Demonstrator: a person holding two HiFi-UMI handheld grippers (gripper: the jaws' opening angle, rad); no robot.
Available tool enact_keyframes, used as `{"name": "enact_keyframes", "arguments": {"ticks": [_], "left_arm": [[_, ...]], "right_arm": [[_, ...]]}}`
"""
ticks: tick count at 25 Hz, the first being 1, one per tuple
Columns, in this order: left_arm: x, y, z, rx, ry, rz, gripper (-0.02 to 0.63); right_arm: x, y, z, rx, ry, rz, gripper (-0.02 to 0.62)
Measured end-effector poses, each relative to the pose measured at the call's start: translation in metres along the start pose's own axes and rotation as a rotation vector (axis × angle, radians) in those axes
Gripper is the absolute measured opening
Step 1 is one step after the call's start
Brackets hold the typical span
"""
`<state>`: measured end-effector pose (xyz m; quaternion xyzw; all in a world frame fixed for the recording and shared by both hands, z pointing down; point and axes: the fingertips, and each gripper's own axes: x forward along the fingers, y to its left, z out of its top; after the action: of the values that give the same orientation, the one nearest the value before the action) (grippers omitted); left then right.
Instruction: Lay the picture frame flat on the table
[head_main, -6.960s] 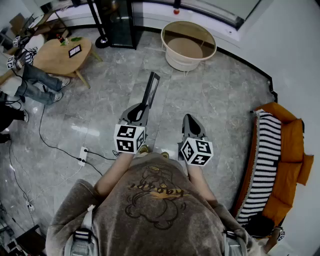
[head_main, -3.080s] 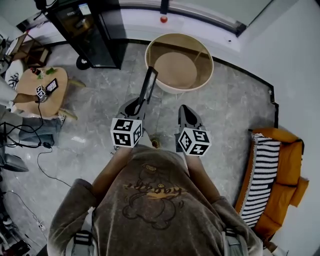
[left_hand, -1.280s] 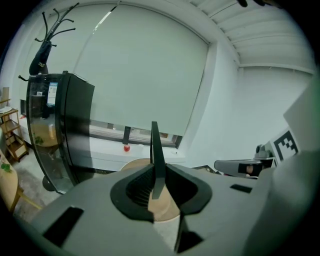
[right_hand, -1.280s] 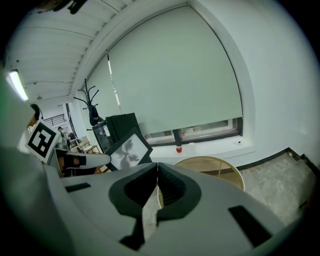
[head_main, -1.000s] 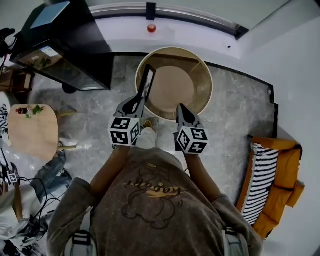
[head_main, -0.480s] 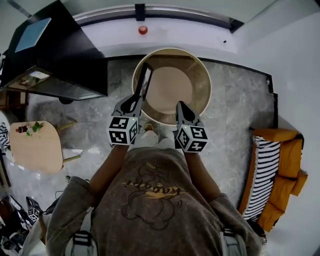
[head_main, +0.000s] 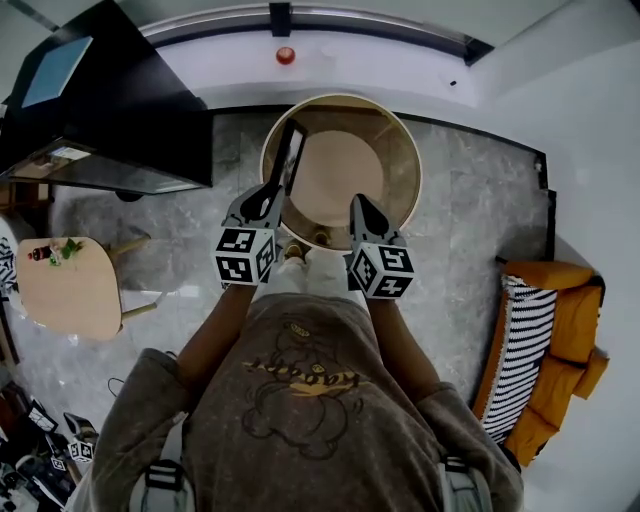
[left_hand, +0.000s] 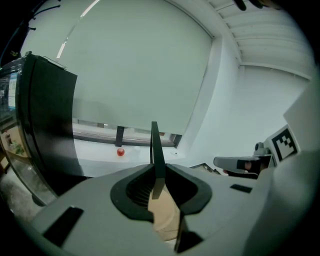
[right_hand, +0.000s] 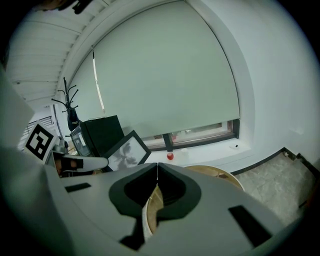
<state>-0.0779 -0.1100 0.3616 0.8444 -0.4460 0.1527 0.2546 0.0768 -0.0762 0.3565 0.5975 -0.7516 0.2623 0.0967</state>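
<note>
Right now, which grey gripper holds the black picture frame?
The left gripper, gripping the black picture frame by its edge; the right gripper is shut, empty.

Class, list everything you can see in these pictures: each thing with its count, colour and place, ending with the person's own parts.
Black rectangular picture frame: one, black, held on edge above the table's left rim.
Round beige table: one, beige, ahead of the person.
Tall black cabinet: one, black, upper left.
Small round red knob: one, red, white ledge beyond the table.
Low wooden side table: one, tan, far left.
Orange sofa: one, orange, right.
Striped throw: one, black-and-white, on the sofa.
Left tool: grey, shut on the frame.
Right tool: grey, shut, empty.
</note>
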Motion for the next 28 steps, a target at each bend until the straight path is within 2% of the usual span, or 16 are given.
{"name": "enact_keyframes", "arguments": {"ticks": [9, 28], "left_arm": [[0.034, 0.007, -0.007, -0.011, 0.016, 0.018, 0.083], [0.127, 0.073, -0.056, -0.093, 0.068, 0.07, 0.083]], "right_arm": [[0.036, -0.02, -0.008, 0.009, 0.029, 0.021, 0.02], [0.137, -0.046, -0.047, 0.005, 0.089, 0.052, 0.02]]}}
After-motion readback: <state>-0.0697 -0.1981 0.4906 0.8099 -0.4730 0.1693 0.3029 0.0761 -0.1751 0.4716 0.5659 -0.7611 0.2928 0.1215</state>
